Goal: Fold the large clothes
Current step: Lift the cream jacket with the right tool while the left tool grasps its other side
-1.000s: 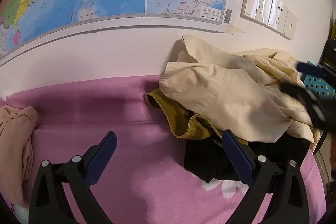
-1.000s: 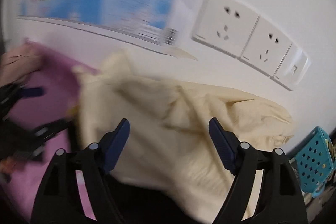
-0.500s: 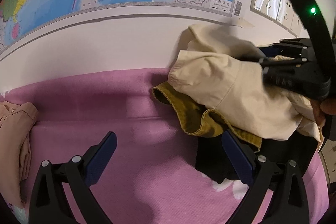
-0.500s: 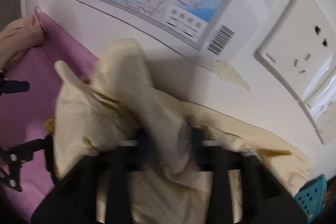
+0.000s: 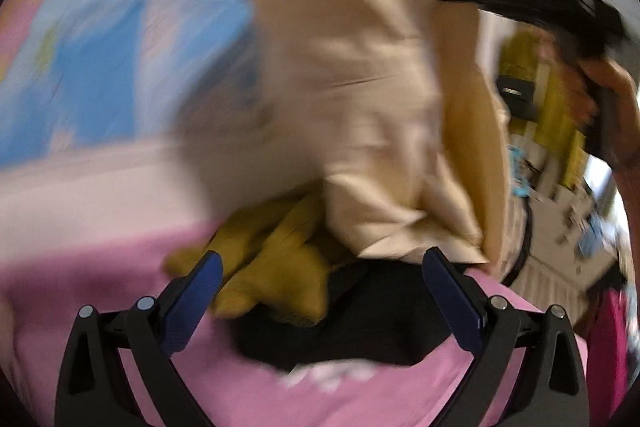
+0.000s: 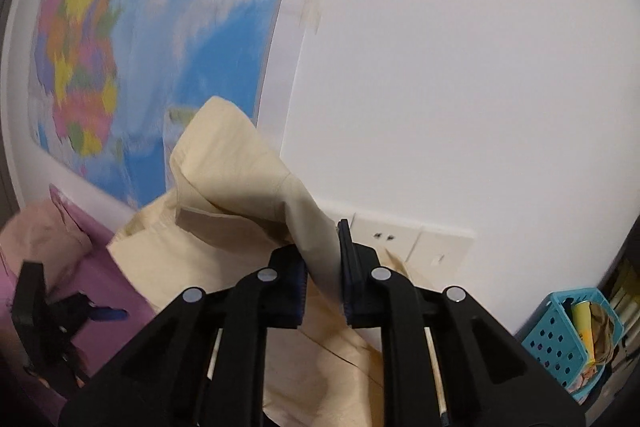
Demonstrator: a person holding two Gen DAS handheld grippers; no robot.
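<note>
A large cream garment (image 6: 240, 187) hangs lifted off the clothes pile. My right gripper (image 6: 322, 247) pinches a fold of it; its jaws are still closing, with the cloth pressed between the pads. In the blurred left wrist view the cream garment (image 5: 360, 87) dangles from the right gripper (image 5: 540, 3) at the top right, above a mustard garment (image 5: 272, 267) and a black garment (image 5: 360, 327) on the pink sheet (image 5: 100, 267). My left gripper (image 5: 320, 263) stands open and empty, low in front of that pile, touching nothing.
A wall map (image 6: 140, 27) and wall sockets (image 6: 400, 239) are close behind the pile. A salmon-pink garment (image 6: 40, 239) lies at the sheet's far left. A blue basket (image 6: 568, 335) holding small items sits at the right. A hand (image 5: 608, 79) holds the right gripper.
The right gripper closed on the cream garment and lifted it well up off the pile. The left gripper stayed open while swinging and tilting toward the pile.
</note>
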